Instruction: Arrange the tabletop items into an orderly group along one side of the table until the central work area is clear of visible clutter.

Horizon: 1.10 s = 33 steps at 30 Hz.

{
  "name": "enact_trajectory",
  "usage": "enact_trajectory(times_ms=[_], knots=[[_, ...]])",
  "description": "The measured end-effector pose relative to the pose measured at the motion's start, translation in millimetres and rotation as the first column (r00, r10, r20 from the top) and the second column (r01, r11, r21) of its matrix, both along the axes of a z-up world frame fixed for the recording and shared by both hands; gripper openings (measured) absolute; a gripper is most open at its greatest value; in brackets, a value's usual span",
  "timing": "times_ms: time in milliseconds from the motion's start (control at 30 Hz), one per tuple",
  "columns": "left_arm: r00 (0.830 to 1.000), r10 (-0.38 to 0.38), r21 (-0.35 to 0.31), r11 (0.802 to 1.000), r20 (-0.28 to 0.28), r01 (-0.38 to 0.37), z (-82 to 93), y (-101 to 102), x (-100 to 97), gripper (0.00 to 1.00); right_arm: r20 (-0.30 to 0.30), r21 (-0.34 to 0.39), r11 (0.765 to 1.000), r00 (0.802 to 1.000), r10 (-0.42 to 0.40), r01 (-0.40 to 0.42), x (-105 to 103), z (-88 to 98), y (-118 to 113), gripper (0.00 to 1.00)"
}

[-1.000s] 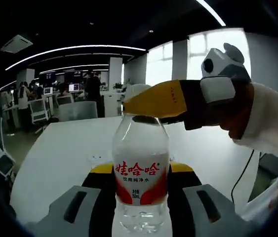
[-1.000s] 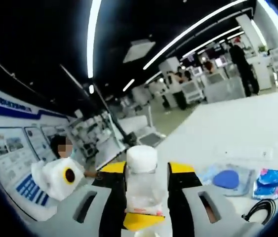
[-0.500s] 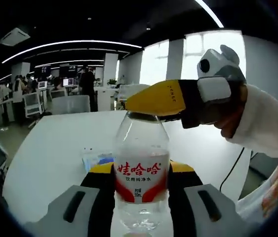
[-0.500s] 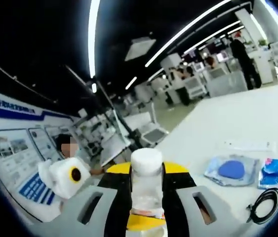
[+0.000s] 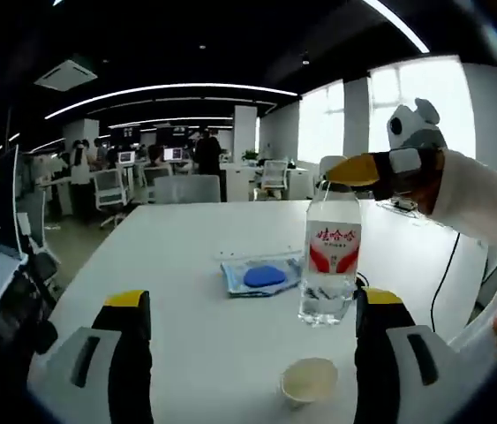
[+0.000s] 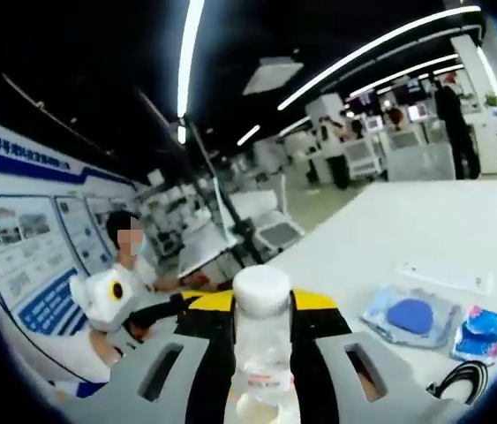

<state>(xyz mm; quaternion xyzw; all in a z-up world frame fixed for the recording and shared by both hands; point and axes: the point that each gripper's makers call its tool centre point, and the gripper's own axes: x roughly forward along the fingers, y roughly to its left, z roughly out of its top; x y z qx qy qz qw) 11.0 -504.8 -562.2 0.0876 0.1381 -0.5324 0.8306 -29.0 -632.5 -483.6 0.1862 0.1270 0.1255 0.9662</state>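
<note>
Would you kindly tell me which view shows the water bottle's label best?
The left gripper view: the water bottle stands upright on the table, its red-and-white label facing the camera, the right gripper at its cap. The right gripper view shows the bottle from its cap end, label barely visible.

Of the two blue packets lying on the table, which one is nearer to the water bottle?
The clear pouch with the blue oval is nearer to the water bottle. The smaller bright blue packet lies beyond it, farther away.
</note>
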Motion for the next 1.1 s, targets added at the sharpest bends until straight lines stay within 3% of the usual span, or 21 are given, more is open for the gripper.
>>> enact_trajectory(times_ms=[33,133,167,200,233,300,400,500,567,633,700,767,833,933,1100], knots=[[0.999,0.03,0.004,1.0,0.022,-0.03,-7.2,20,2.7,1.0,0.002,-0.005,1.0,1.0,0.002,-0.002,0,-0.4,1,0.2],[0.999,0.051,0.036,0.998,-0.011,-0.051,-31.3,50,-0.6,1.0,0.007,-0.022,1.0,1.0,0.005,-0.005,3,-2.8,3,0.21],[0.998,0.039,0.064,0.997,-0.046,-0.036,-44.4,62,-6.4,1.0,0.006,-0.029,1.0,1.0,0.004,-0.003,4,-3.8,4,0.21],[0.995,0.07,0.052,0.996,-0.077,-0.066,-49.2,70,-6.7,1.0,0.005,-0.036,0.999,1.0,0.005,-0.004,5,-4.5,4,0.21],[0.991,0.112,0.015,0.994,-0.073,-0.111,-50.0,80,-3.0,1.0,0.003,-0.043,0.999,1.0,0.006,-0.006,5,-5.4,4,0.21],[0.987,0.153,-0.032,0.988,-0.041,-0.154,-49.7,91,1.4,1.0,-0.002,-0.044,0.999,1.0,0.006,-0.006,6,-6.6,3,0.21],[0.977,0.199,0.04,0.978,0.077,-0.203,-64.2,110,7.5,1.0,-0.013,-0.043,0.999,1.0,0.01,-0.011,7,-7.1,5,0.21],[0.99,0.111,0.195,0.973,0.085,-0.126,-95.8,108,-2.4,1.0,-0.012,-0.06,0.998,1.0,0.023,-0.023,6,-5.3,10,0.21],[0.992,0.027,0.179,0.983,0.122,-0.049,-94.0,90,-14.7,1.0,-0.012,-0.059,0.998,1.0,0.025,-0.025,6,-4.7,8,0.21],[0.983,-0.044,0.199,0.98,0.176,0.008,-93.9,83,-24.1,0.97,-0.016,-0.064,0.998,1.0,0.023,-0.024,6,-3.9,8,0.21],[0.986,-0.029,0.198,0.98,0.163,-0.004,-98.8,87,-18.7,0.94,-0.013,-0.042,0.999,1.0,0.018,-0.018,7,-1.8,8,0.21],[0.995,0.041,0.146,0.988,0.088,-0.054,-100.4,95,-10.7,0.99,-0.01,-0.032,0.999,1.0,0.015,-0.015,10,-2.3,8,0.22],[0.992,0.102,0.131,0.985,0.068,-0.111,-98.5,103,-2.3,0.98,-0.02,-0.049,0.998,0.999,0.025,-0.026,12,-6.3,10,0.22],[0.992,0.091,0.134,0.986,0.085,-0.102,-98.2,103,-2.9,0.99,-0.029,-0.059,0.998,0.999,0.022,-0.024,17,-9.9,8,0.22],[0.997,0.036,0.228,0.972,0.062,-0.049,-117.3,103,-13.6,0.91,-0.003,-0.036,0.999,1.0,0.031,-0.031,31,4.8,7,0.22]])
